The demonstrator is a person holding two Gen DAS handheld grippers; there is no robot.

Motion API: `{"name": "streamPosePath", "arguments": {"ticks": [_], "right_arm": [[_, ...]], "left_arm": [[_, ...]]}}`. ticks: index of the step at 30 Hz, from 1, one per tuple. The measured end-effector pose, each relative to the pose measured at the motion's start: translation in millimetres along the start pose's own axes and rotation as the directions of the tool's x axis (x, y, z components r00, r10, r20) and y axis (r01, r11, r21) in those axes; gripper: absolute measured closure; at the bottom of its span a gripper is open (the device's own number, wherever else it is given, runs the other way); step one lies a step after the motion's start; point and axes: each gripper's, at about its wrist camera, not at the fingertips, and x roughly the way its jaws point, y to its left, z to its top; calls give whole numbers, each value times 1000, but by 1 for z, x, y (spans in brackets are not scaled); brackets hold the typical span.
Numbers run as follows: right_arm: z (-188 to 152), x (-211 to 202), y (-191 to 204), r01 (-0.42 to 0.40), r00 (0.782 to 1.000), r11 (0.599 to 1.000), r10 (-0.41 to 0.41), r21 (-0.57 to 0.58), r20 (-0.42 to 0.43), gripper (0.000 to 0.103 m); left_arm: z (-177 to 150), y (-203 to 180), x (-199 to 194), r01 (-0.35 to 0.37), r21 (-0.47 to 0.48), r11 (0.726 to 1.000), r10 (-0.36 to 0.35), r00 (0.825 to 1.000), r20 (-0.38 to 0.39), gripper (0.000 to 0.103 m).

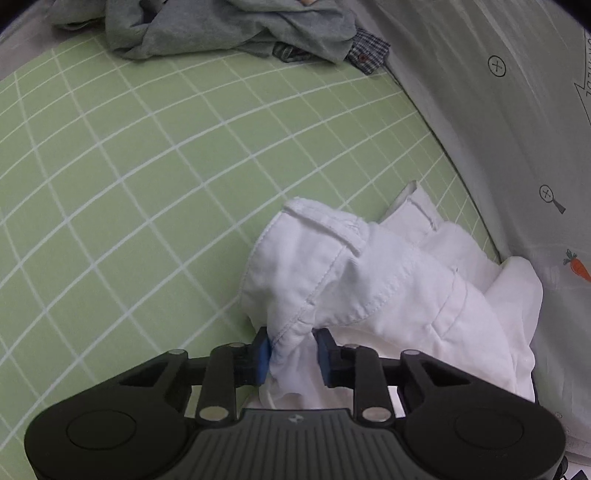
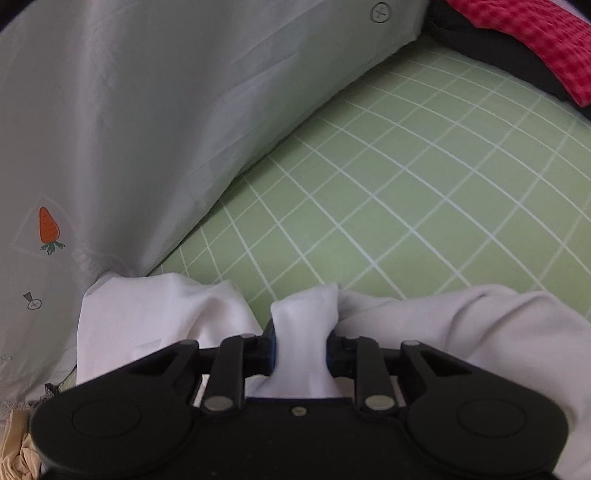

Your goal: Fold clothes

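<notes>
Left gripper (image 1: 291, 354) and right gripper (image 2: 301, 350) each pinch bunched folds of the crumpled white garment (image 1: 388, 280) on the green grid sheet (image 1: 147, 166); no clear long axis.

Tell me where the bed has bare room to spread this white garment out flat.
Left wrist view: the green grid sheet lies bare between the grey clothes pile at the far edge and the white garment. Right wrist view: bare sheet beyond the garment, bordered by the grey carrot-print bedding and the red checked cloth. Crowded along the bedding.
</notes>
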Motion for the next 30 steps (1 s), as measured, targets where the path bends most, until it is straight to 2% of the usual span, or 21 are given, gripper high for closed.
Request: {"name": "streamPosePath", "arguments": {"ticks": [4, 7, 10, 12, 14, 16, 17, 19, 21, 23, 24, 26, 27, 29, 30], "right_arm": [[29, 33, 28, -53, 998, 999, 53, 5, 40, 85], [55, 30, 54, -89, 986, 996, 92, -24, 137, 87], [68, -18, 77, -121, 948, 987, 146, -103, 283, 89], [68, -63, 84, -135, 907, 977, 188, -164, 376, 89], [53, -110, 79, -144, 875, 965, 227, -217, 428, 90], [23, -153, 67, -132, 859, 953, 247, -272, 449, 90], [3, -172, 58, -116, 862, 949, 243, -292, 444, 90], [-42, -195, 36, -84, 891, 947, 211, -310, 401, 90], [-91, -198, 8, -48, 940, 954, 144, -296, 311, 90], [-143, -185, -26, -7, 986, 962, 52, -271, 156, 91], [-164, -179, -40, 0, 996, 968, 22, -252, 85, 91], [-204, -169, -67, 16, 998, 976, -27, -216, -48, 90], [-211, -170, -71, 13, 997, 978, -29, -206, -74, 88], [-224, -175, -79, 7, 993, 981, -29, -194, -112, 82], [-224, -184, -76, 4, 997, 976, -22, -216, -81, 76]], "left_arm": [[46, -30, 21, 44, 34, 998, -46, 997, 61, 88], [80, -57, 17, 100, 47, 994, -105, 984, 140, 91], [103, -78, -9, 134, 105, 985, -155, 959, 238, 92], [108, -79, -35, 145, 128, 981, -177, 941, 290, 92], [102, -63, -64, 178, 118, 977, -207, 925, 318, 92], [89, -41, -93, 222, 87, 971, -238, 914, 330, 92], [80, -28, -105, 218, 80, 973, -232, 913, 336, 92], [60, -1, -126, 165, 78, 983, -182, 919, 351, 92], [39, 31, -132, 72, 55, 996, -87, 932, 351, 92], [21, 66, -130, -23, 10, 1000, 19, 951, 310, 91], [14, 79, -127, -60, -2, 998, 58, 958, 280, 90], [-3, 98, -124, -123, -7, 992, 122, 967, 223, 81], [-10, 103, -123, -151, 9, 988, 147, 969, 198, 79], [-27, 108, -129, -195, 50, 980, 181, 963, 200, 77], [-33, 108, -132, -197, 71, 978, 178, 961, 210, 72]]}}
